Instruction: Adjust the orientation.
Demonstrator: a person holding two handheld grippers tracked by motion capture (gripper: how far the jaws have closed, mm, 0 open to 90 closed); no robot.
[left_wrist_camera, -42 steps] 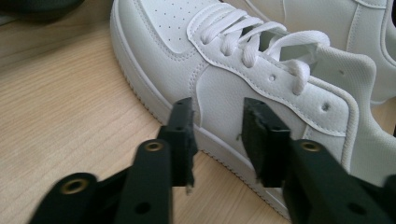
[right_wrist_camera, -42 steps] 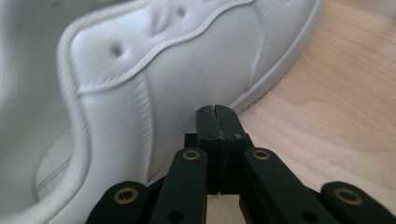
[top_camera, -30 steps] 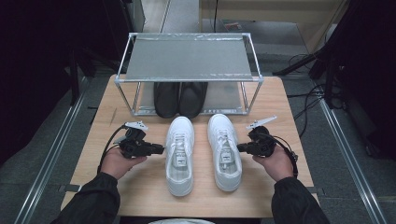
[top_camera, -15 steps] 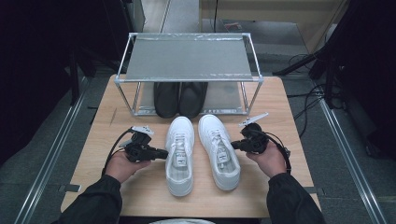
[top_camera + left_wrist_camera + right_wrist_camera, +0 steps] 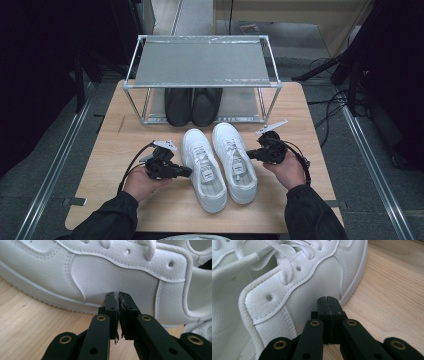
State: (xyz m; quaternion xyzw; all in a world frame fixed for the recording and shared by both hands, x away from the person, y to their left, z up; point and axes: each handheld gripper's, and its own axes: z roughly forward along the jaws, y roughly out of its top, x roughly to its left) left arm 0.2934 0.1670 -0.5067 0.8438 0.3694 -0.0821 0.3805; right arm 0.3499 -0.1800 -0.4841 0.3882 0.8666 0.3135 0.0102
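- left gripper (image 5: 118, 296) and right gripper (image 5: 328, 301) are pressing, jaws together and empty, against the outer sides of the white shoes (image 5: 220, 165).
- the shoes are sitting side by side on the table (image 5: 310, 115), before the rack (image 5: 200, 62).
- likely light, soft-walled, smooth; the collar rim is looking like the best grip.

Black sleeves; each black hand-held gripper (image 5: 187, 172) has brass-ringed screws, a trailing black cable, a grey plate.
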